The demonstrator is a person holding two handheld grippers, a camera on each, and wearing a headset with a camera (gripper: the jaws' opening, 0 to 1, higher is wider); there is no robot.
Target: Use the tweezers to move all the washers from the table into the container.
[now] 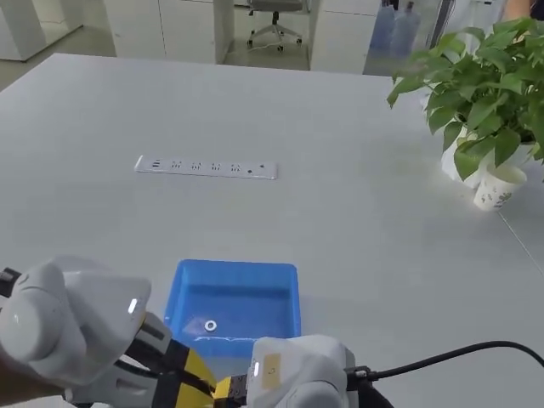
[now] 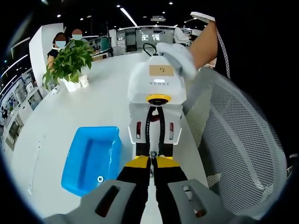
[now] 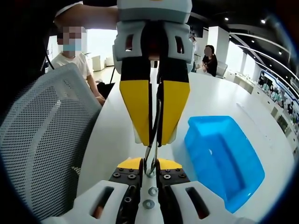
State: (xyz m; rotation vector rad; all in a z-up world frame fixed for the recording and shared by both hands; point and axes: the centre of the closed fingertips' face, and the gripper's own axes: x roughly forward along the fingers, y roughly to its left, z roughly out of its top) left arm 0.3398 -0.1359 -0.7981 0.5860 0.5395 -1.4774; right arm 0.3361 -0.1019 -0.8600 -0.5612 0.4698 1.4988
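**Two claws meet nose to nose over the tweezers**

The grey table (image 1: 340, 221) runs wide and mostly bare. A mesh chair (image 3: 42, 140) stands at its near edge, and a leafy plant (image 1: 484, 85) sits off at 2 o'clock.

At the near edge, at 6 o'clock in the head view, the person holds both tools low and pointed straight at each other, tips meeting. In the left gripper view a bare forearm (image 2: 205, 44) slopes down from 1 o'clock into the back of the right gripper (image 3: 149, 165). The left gripper (image 3: 156, 137) faces it from 12 o'clock in the right gripper view, its yellow jaws pressed onto the tweezers (image 3: 152, 151). The right one's jaws are pinched on the tweezers' other end.

The blue container (image 1: 238, 269) lies just beyond the tools, at 6 o'clock from the white power strip (image 1: 206, 167). A paper cup (image 1: 497, 187) stands by the plant. One washer (image 1: 210, 325) lies inside the container. Two more washers (image 3: 153, 190) lie on the table under the right gripper.
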